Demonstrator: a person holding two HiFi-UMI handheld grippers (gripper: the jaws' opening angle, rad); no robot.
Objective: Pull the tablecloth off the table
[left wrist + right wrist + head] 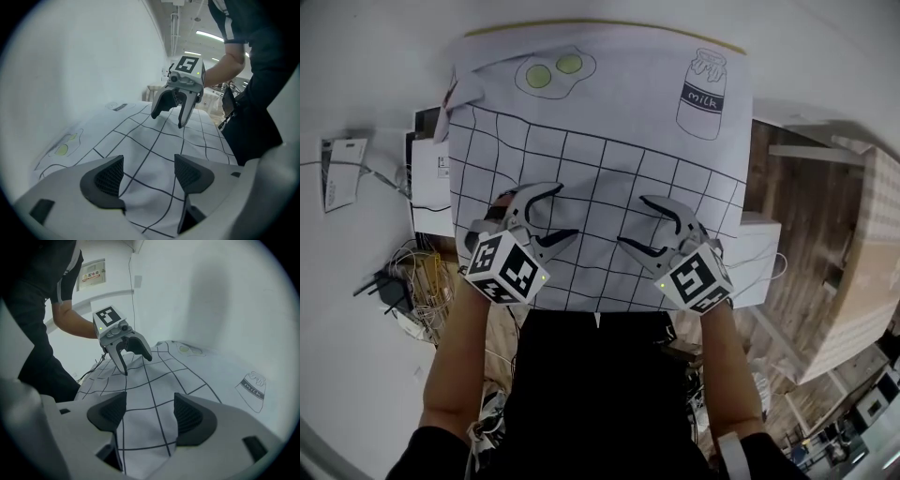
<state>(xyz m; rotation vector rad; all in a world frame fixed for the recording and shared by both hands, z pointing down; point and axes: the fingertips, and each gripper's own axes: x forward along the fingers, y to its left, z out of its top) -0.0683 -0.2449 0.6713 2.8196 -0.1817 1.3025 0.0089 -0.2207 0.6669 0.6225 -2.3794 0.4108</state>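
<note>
A white tablecloth (609, 103) with a black grid, a fried-egg drawing (553, 71) and a milk-bottle drawing (703, 92) covers the table, and its near edge hangs by the person's waist. My left gripper (564, 212) stands open over the cloth's near left part. In the left gripper view, gridded cloth (150, 150) lies between the spread jaws of the left gripper (149, 176), clear of the pads. My right gripper (634, 221) stands open over the near right part. A raised fold of cloth (150, 427) sits between the jaws of the right gripper (149, 413) without being pinched.
Cables and small devices (403, 281) lie on the floor at the left, beside a paper (342, 169). A white surface (761, 253) juts out right of the table. Wooden floor (806, 216) and a light shelf unit (862, 281) lie to the right.
</note>
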